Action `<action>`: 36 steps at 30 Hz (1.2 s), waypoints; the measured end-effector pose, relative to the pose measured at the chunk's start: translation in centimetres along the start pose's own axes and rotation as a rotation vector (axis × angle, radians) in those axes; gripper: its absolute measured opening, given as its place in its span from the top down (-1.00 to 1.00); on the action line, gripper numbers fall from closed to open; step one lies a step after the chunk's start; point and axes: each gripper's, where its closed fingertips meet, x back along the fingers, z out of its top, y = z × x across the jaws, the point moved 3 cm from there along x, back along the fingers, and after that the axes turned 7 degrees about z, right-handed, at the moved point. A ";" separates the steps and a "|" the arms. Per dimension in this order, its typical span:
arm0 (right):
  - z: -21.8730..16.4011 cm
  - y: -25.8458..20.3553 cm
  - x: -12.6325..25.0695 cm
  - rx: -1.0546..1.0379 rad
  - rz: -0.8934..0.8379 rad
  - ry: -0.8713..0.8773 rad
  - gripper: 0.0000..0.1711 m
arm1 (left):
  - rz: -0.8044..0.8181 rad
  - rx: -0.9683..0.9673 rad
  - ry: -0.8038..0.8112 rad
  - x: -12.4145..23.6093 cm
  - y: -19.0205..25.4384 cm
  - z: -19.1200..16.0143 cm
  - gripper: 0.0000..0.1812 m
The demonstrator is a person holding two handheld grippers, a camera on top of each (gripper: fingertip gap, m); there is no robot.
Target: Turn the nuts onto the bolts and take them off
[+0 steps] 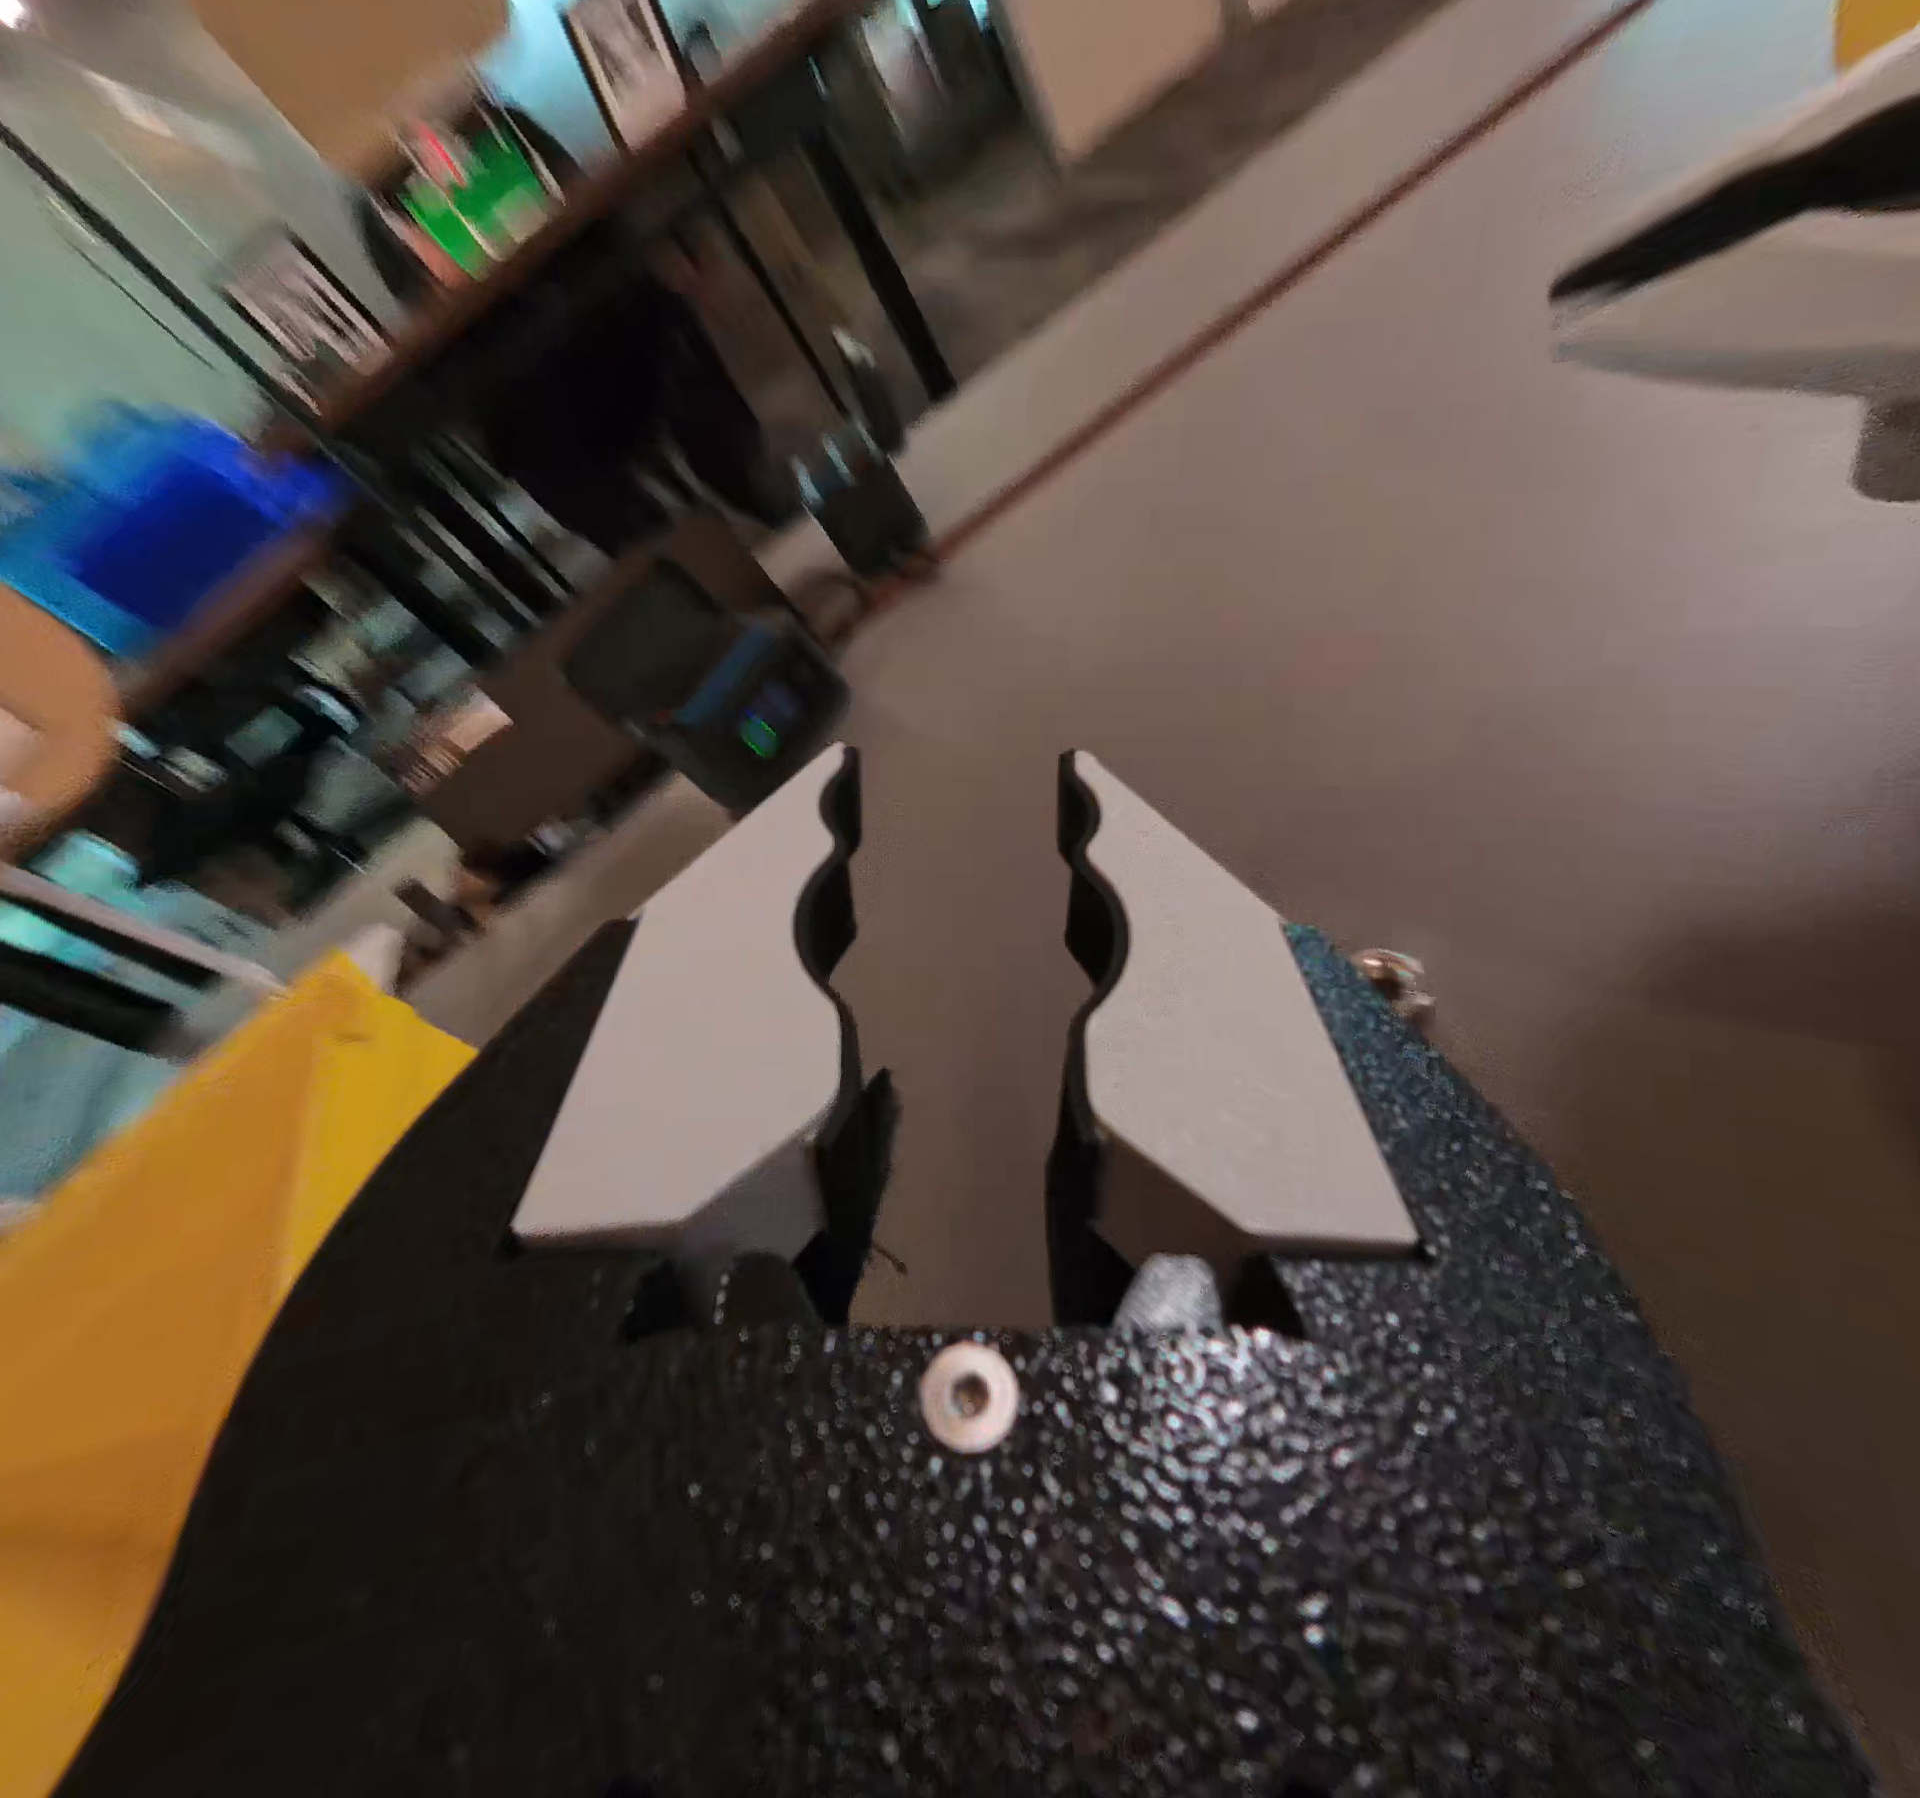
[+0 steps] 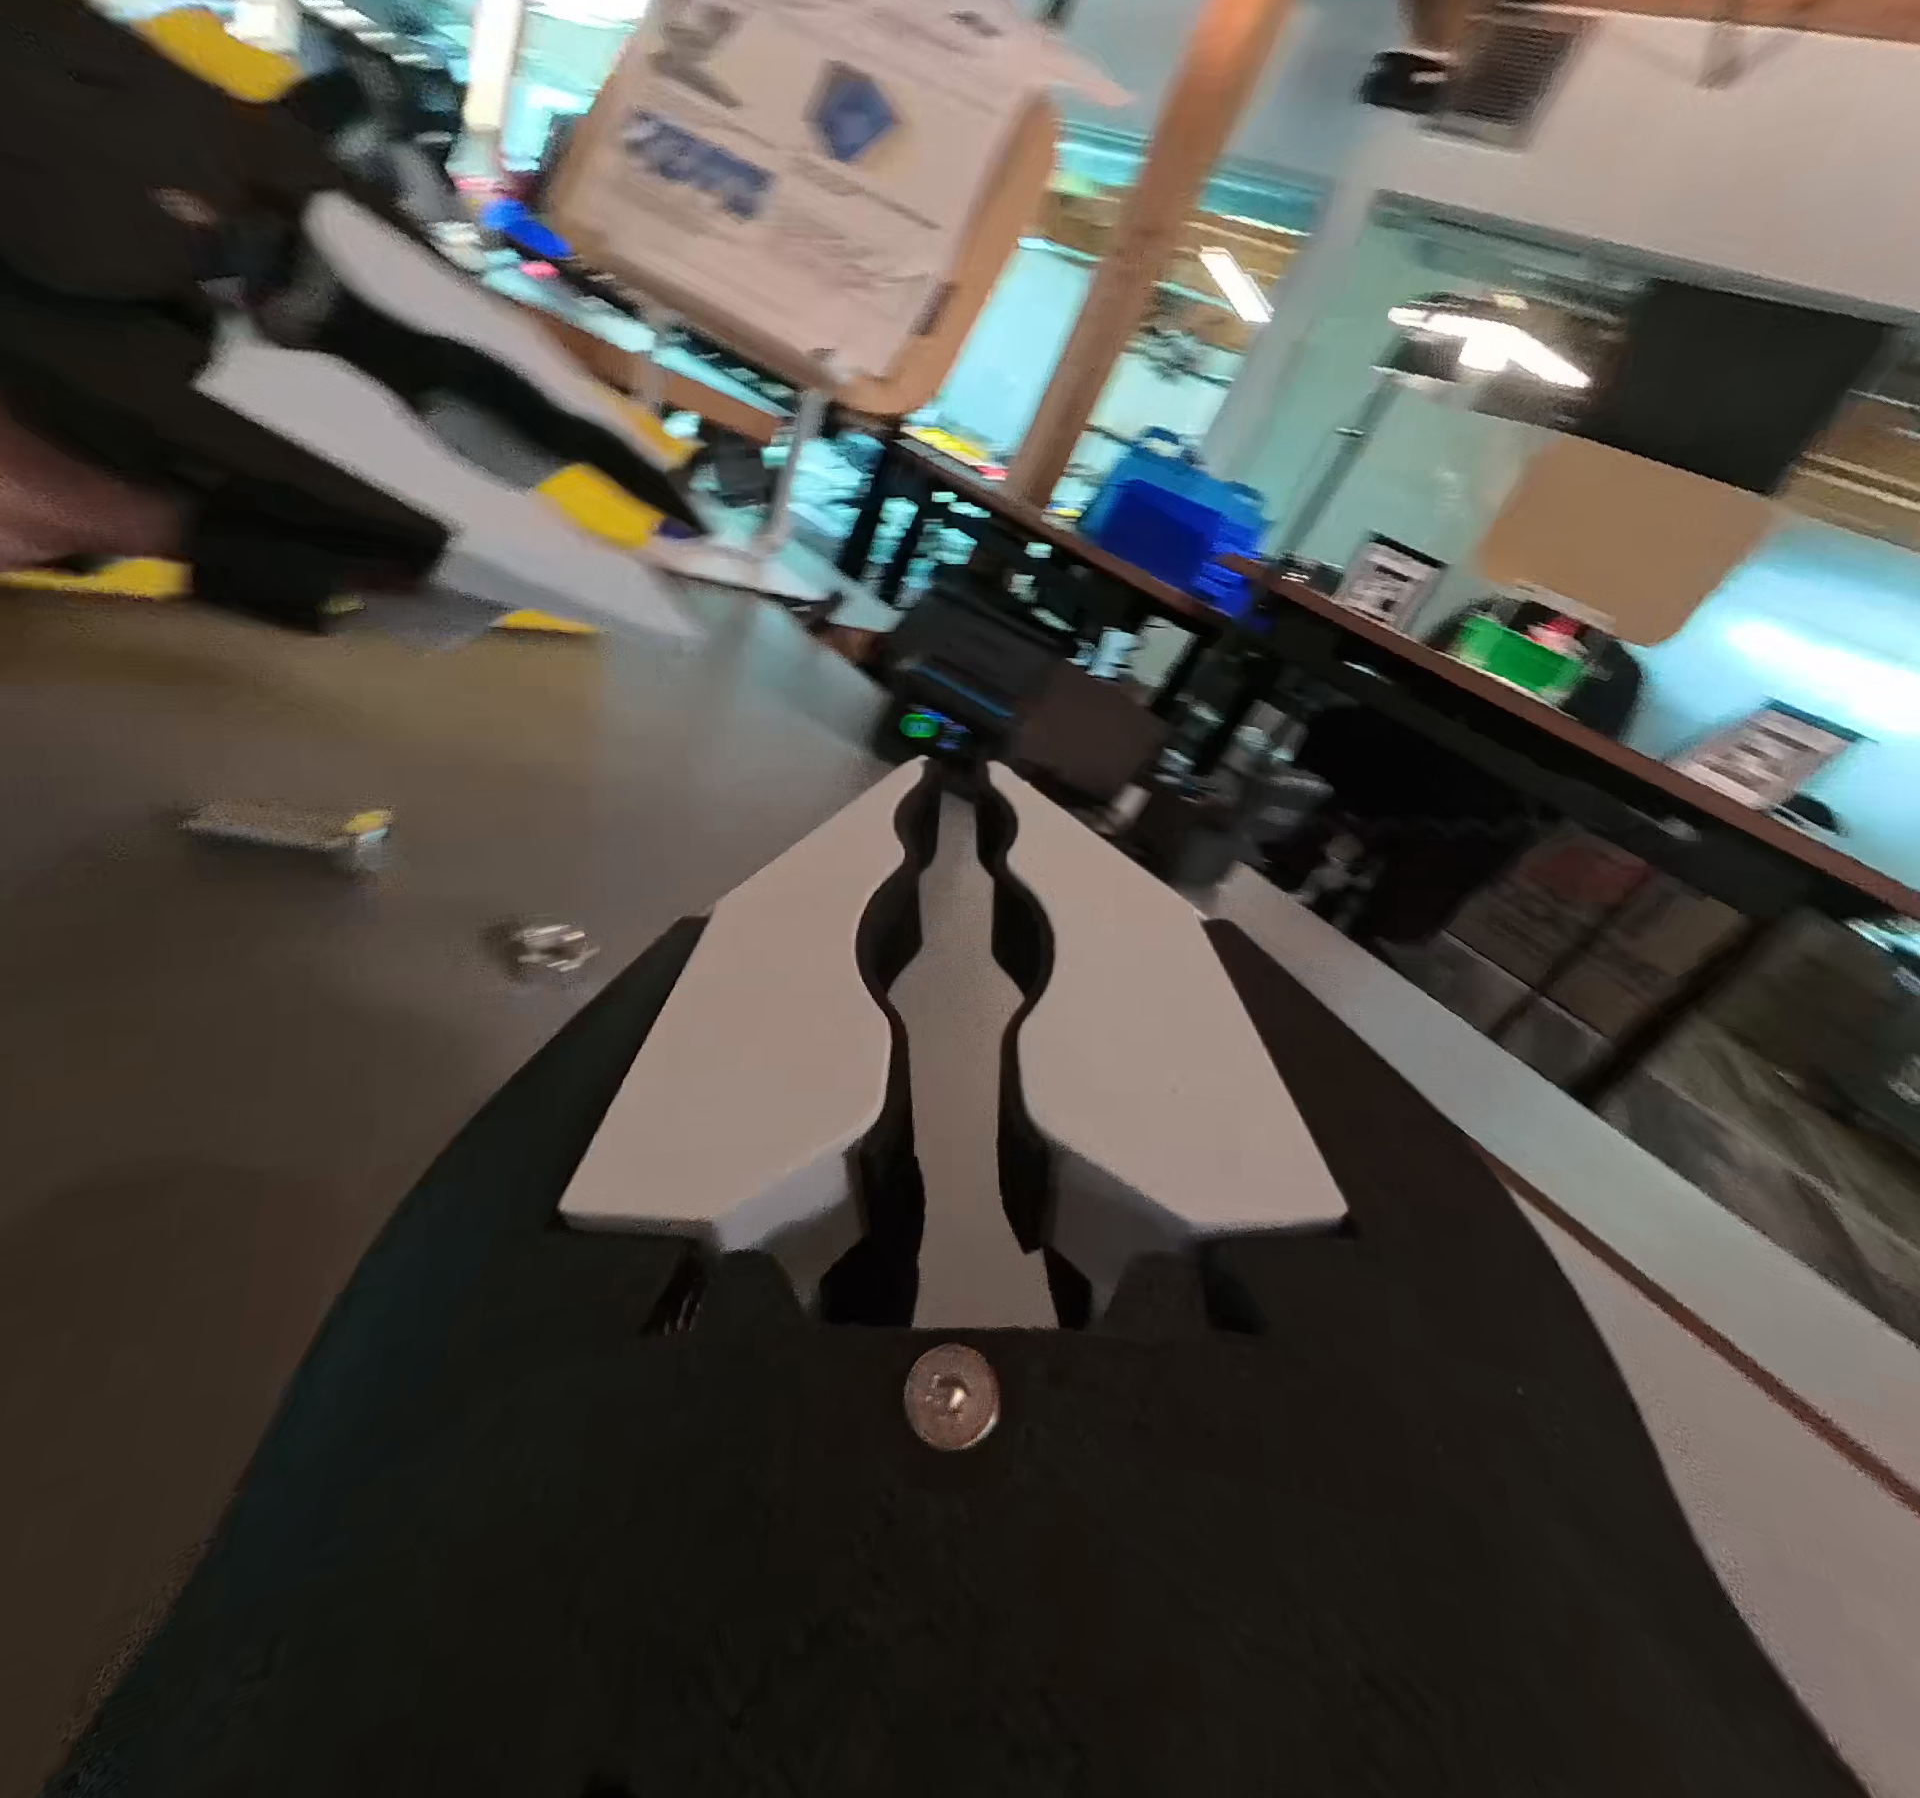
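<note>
My left gripper (image 1: 958, 772) is open and empty, held low over the brown table (image 1: 1351, 709). A small silver nut or bolt (image 1: 1397, 979) lies on the table just past its right edge. My right gripper (image 2: 956, 766) is nearly closed with nothing between its fingers. To its left a silver nut (image 2: 540, 948) lies on the table. Farther left lies a blurred flat metal piece with a yellow end (image 2: 301, 829). The left gripper also shows in the right wrist view (image 2: 691, 564) at the upper left. The right gripper shows in the left wrist view (image 1: 1555, 325) at the upper right.
A black device with a small green display (image 1: 727, 699) stands at the table's far edge, straight ahead of the right gripper (image 2: 935, 709). Beyond are long tables, a cardboard box (image 2: 810, 169) and blue bins (image 2: 1174, 522). A yellow sleeve (image 1: 156, 1281) is at lower left.
</note>
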 end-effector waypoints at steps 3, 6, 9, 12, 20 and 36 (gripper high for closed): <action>0.0 -4.3 -0.8 0.093 0.262 -0.048 0.96 | 0.109 -0.068 0.160 0.7 -0.7 -0.4 0.68; 0.3 -8.3 -1.4 0.195 0.488 -0.115 0.95 | 0.100 -0.047 0.202 0.7 -1.3 -0.4 0.70; 1.2 -11.4 -3.7 0.243 0.740 -0.232 0.92 | 0.161 -0.063 0.218 0.9 -2.7 -1.0 0.74; 0.3 -13.1 -5.0 0.351 1.032 -0.484 0.81 | 0.197 0.017 0.269 1.8 -3.8 -0.7 0.79; -1.0 -14.9 -7.7 0.561 1.292 -0.693 0.83 | 0.257 0.161 0.283 2.5 -6.0 -1.2 0.86; 6.3 -6.7 -2.9 -0.516 0.903 -0.017 0.92 | 0.064 0.190 0.345 2.4 -3.6 0.9 0.70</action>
